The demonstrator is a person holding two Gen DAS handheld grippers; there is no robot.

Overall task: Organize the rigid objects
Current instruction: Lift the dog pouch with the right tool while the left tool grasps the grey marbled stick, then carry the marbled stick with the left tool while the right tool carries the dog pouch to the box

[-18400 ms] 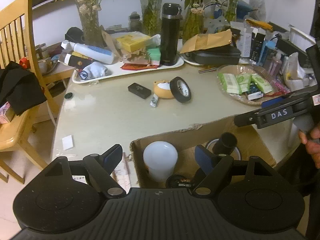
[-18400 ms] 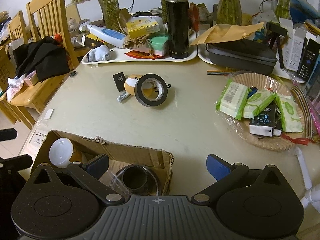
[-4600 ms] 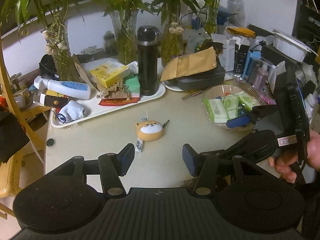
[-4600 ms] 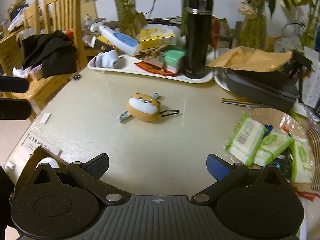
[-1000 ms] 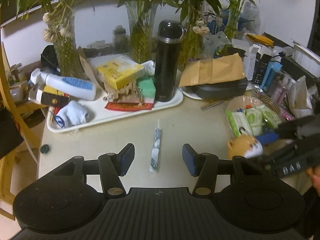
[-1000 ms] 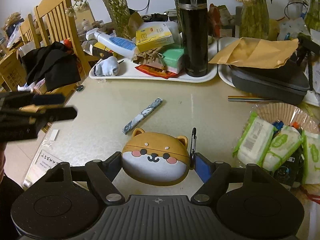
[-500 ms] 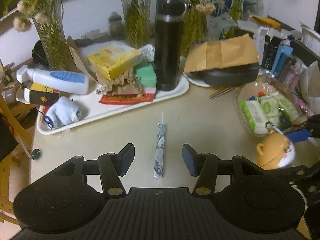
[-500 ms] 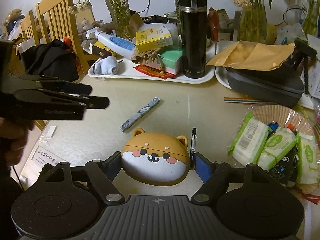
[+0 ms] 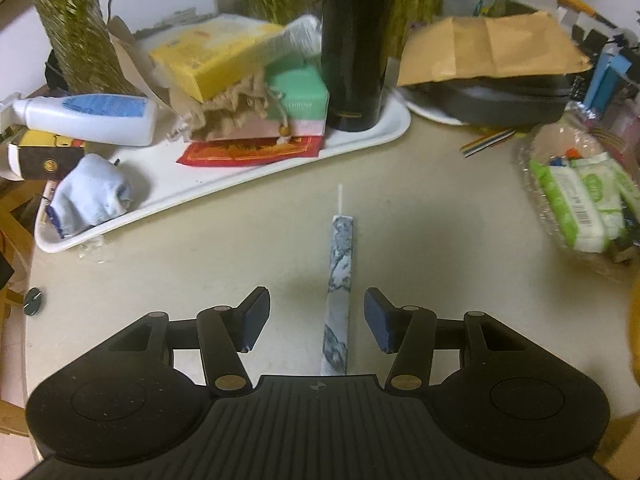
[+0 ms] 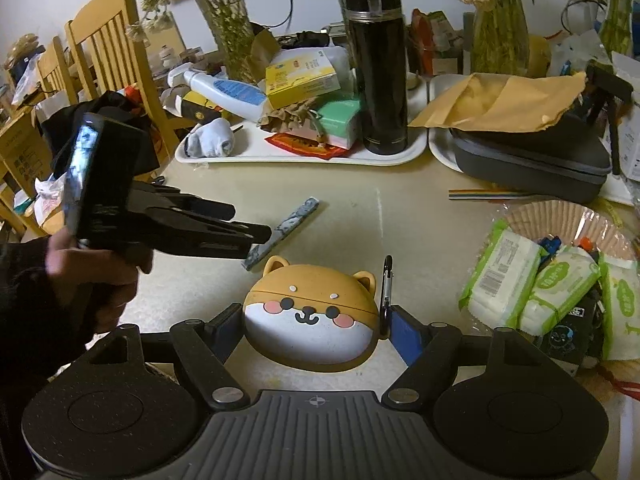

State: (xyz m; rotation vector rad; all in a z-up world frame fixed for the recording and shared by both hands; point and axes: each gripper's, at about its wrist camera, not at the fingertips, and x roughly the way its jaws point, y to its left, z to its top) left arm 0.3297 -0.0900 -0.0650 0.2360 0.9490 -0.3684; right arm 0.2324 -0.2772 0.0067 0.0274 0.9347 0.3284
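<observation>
Your right gripper (image 10: 314,330) is clamped on the dog-face case (image 10: 311,322), both blue-padded fingers (image 10: 404,336) pressing its sides, a carabiner clip (image 10: 386,280) standing at its right edge. Your left gripper (image 9: 316,318) hovers just above the tabletop (image 9: 200,264) with its fingers (image 9: 256,316) parted and grasping nothing; the marbled blue stick (image 9: 338,292) lies between them, touching neither pad. In the right wrist view that stick (image 10: 286,226) lies just beyond the case, partly hidden by the left gripper (image 10: 248,240) in your left hand (image 10: 96,280). Farther back, a white tray (image 9: 224,188) carries a black flask (image 9: 352,44), a yellow box (image 9: 216,56) and a lotion bottle (image 9: 86,118). To the right sits a basket of wipe packs (image 10: 536,280).
</observation>
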